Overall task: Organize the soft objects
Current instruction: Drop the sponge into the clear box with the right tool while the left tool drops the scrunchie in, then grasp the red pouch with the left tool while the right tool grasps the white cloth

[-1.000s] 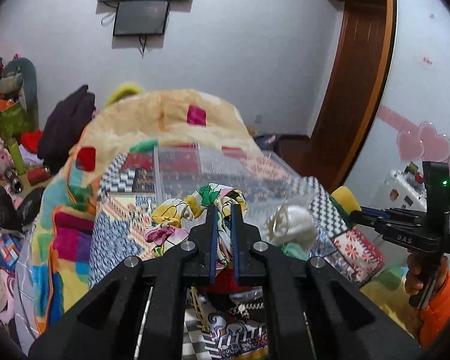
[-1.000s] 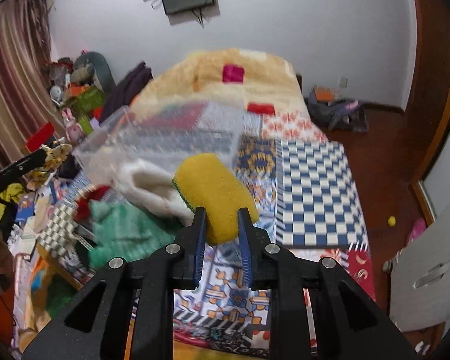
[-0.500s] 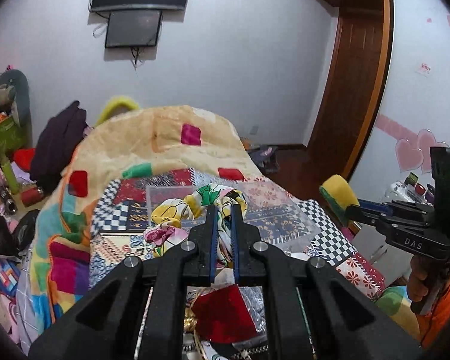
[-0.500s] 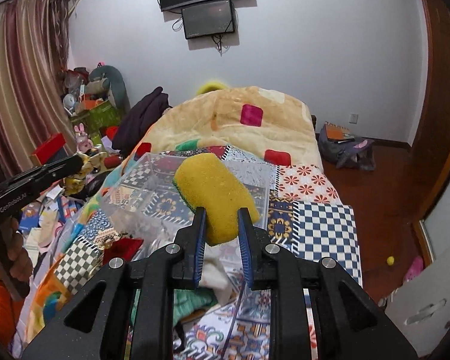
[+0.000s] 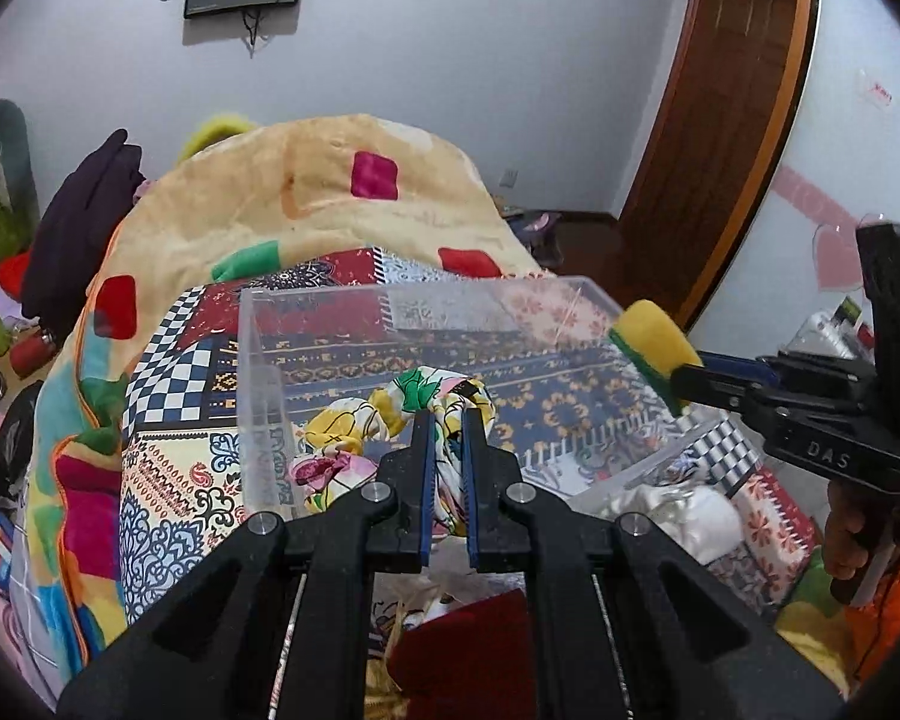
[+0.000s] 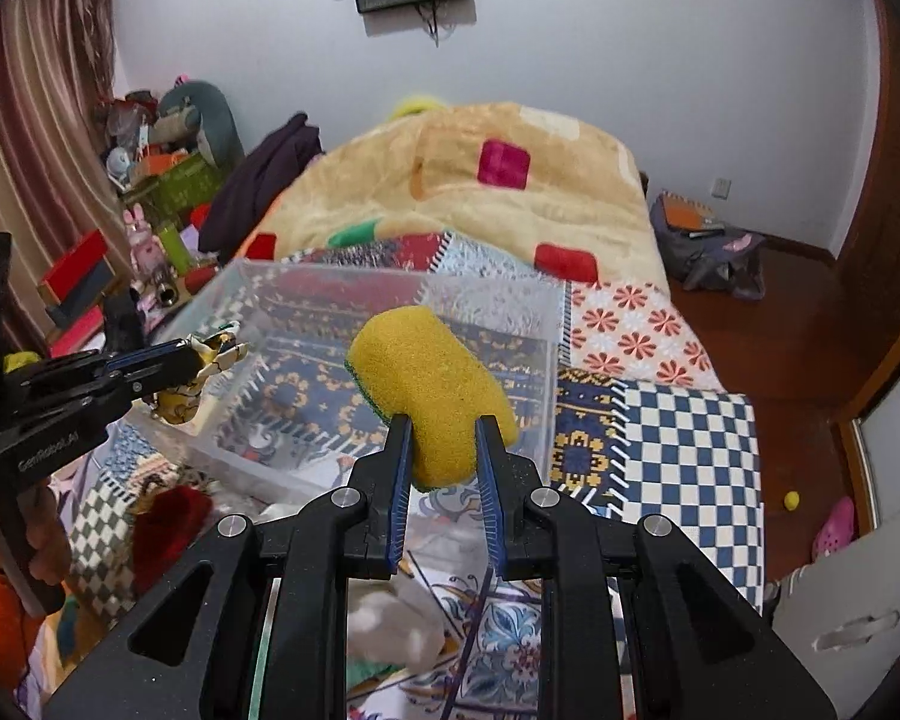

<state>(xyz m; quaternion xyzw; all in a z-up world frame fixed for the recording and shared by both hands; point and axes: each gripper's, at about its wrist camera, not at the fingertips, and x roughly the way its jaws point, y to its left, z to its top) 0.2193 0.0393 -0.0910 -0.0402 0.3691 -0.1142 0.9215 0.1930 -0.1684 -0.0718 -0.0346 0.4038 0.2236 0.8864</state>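
Yellow sponge [image 6: 429,387] clamped in right gripper [image 6: 444,438] (left gripper [image 5: 447,429] pinches floral cloth [image 5: 390,420]).

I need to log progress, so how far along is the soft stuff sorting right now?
Nothing looks sorted yet: the clear bin appears empty. In hand: the left gripper holds the floral cloth, and the right gripper holds the yellow sponge, both by the bin. Left: the red cloth and white item on the bed.
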